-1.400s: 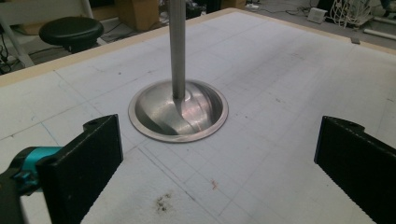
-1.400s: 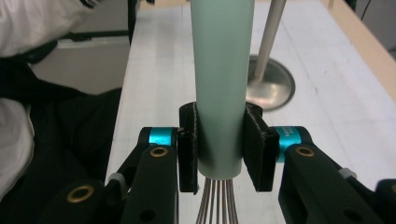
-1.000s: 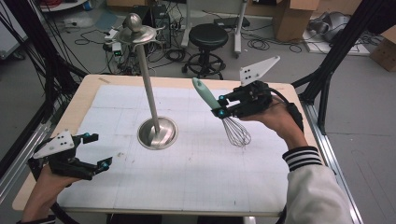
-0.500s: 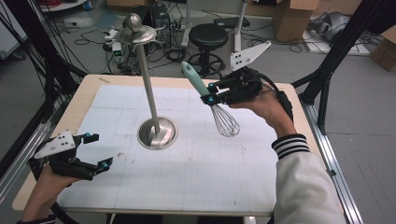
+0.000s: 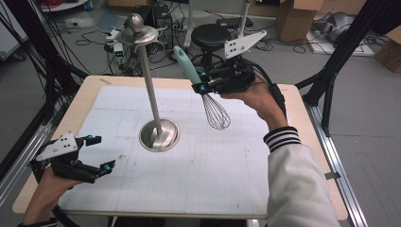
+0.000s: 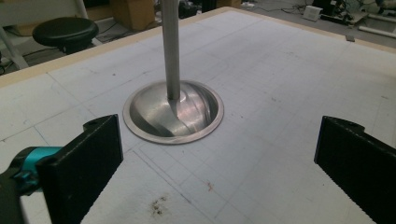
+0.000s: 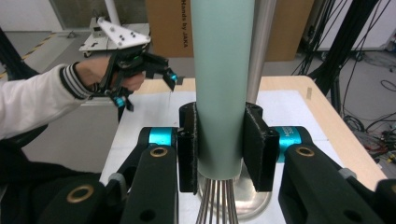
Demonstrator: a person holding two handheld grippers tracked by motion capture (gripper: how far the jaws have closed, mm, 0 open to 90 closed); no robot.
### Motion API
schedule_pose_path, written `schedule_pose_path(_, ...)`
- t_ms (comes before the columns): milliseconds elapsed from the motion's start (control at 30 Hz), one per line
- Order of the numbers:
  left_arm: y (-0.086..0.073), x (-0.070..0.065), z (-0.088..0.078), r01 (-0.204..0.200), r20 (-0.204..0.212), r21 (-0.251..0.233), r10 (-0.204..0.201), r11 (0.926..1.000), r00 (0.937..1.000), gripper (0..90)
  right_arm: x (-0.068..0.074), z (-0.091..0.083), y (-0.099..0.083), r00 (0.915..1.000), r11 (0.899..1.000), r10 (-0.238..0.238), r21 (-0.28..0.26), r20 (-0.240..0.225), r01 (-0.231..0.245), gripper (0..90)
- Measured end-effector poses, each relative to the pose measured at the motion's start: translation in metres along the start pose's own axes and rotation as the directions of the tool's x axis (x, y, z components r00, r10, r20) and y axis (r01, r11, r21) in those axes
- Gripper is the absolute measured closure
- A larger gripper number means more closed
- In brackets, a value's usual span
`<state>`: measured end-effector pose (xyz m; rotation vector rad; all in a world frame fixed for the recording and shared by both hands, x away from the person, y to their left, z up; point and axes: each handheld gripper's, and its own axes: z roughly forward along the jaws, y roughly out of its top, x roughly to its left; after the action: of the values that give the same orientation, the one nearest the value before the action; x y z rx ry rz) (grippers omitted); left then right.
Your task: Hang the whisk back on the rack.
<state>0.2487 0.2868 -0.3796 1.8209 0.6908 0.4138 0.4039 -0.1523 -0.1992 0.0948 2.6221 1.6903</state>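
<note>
A whisk (image 5: 216, 112) with a mint-green handle (image 7: 222, 79) hangs wires-down above the white mat, its handle tilted up and to the left. My right gripper (image 5: 201, 85) is shut on that handle, jaws pressed on both sides of it (image 7: 222, 140). Left of it stands a steel stand: a thin pole (image 5: 149, 85) on a round base (image 5: 159, 135), topped by a disc with a knob (image 5: 136, 29). The whisk is apart from the pole. My left gripper (image 5: 100, 152) rests open near the front left of the mat, its jaws wide with the base (image 6: 173, 112) ahead of them.
The white gridded mat (image 5: 208, 170) covers a wooden table (image 5: 305, 127). A black stool (image 5: 211, 34), cardboard boxes (image 5: 293, 12) and floor cables lie beyond the far edge. Black frame posts (image 5: 350, 45) stand at both sides.
My right gripper has lifted the whisk and carried it left and away from me, closer to the stand's pole. The left gripper has stayed where it was.
</note>
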Motion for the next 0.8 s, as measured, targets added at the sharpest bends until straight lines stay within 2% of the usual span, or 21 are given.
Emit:
schedule_pose_path(267, 0.000, 0.000, 0.001, 0.001, 0.005, -0.002, -0.001, 1.0000, 1.0000, 1.7, -0.008, 0.009, 0.005, 0.9998, 0.999, 0.021, -0.031, -0.006, -0.021, 69.3)
schedule_pose_path(800, 0.000, 0.000, 0.001, 0.000, 0.012, -0.002, 0.000, 1.0000, 0.9999, 1.7, -0.019, 0.028, 0.013, 0.9995, 0.998, 0.013, -0.059, -0.030, -0.015, 69.3)
